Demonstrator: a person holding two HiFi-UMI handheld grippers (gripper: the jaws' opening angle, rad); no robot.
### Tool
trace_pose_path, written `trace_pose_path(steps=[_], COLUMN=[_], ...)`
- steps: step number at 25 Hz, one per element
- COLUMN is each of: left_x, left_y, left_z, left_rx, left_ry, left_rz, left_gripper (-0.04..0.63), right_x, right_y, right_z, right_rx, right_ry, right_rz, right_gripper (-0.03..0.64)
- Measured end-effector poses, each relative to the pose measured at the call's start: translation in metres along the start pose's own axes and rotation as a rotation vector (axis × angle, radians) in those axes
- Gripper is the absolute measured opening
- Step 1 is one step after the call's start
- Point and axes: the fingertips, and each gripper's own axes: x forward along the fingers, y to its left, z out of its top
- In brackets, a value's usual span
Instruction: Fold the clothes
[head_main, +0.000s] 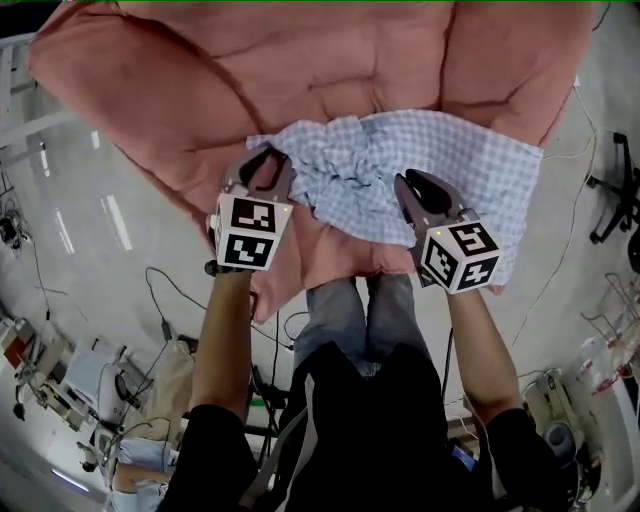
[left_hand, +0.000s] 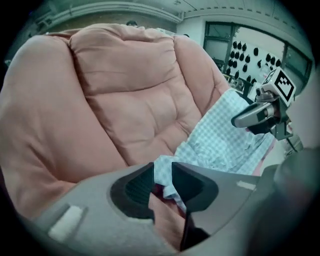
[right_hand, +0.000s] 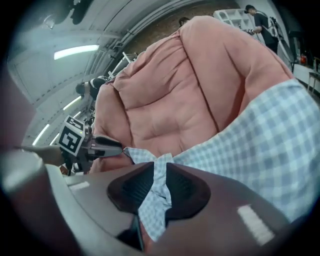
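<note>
The right tongs (right_hand: 160, 170) had their jaws pressed on a bunched fold of the checked cloth (right_hand: 260, 145), which spread rightward over the pink cushion (right_hand: 175, 100). At the left, the left tongs (right_hand: 117, 146), bearing a marker cube (right_hand: 71, 139), met the cloth's far corner.

The far half of the pink cushion (head_main: 330, 70) lies bare; the checked garment (head_main: 440, 160) covers its near right; cables (head_main: 165, 322) trail over the floor (head_main: 100, 200) at left.

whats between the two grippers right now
The checked cloth: its bunched near edge runs from the left gripper to the right gripper, both pinching it, over the pink cushion. The head view shows it.
</note>
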Motion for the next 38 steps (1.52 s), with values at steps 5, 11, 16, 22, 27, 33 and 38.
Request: trace_pose_path(steps=[5,11,16,22,27,33,38], left_x=[0.02,0.019,0.022,0.044,0.051,0.053,0.043], left_y=[0.022,0.016,0.014,0.03,0.031,0.035,0.025], left_z=[-0.018,-0.019,-0.003,-0.027,-0.039,-0.041,-0.035], left_rx=[0.144,0.231,0.448,0.589,0.581,0.621,0.553], left_ry=[0.061,0.106,0.209,0.38,0.428,0.482,0.429], left_rz=[0.072,0.1,0.114,0.012,-0.014,0.0,-0.028], left_gripper=[0.133,0.135,0.137,0.137,0.137,0.014,0.012], right_x=[0.001,-0.004,-0.012,-0.006,-0.006,-0.007,-0.008], right_y=[0.006,0.001,-0.015,-0.01,-0.017,-0.02,-0.016], right_z=[-0.043,-0.076,-0.07,-0.063,-0.074,-0.078,-0.074], right_rx=[0.083,0.109,0.126,0.142,0.169,0.177,0.127], right_ry=[0.034,0.075,0.057,0.035,0.042,0.054,0.066], right_rz=[0.055,0.096,0.106,0.121,0.11,0.104,0.111], right_gripper=[0.083,0.08,0.078,0.078,0.077,0.075,0.075])
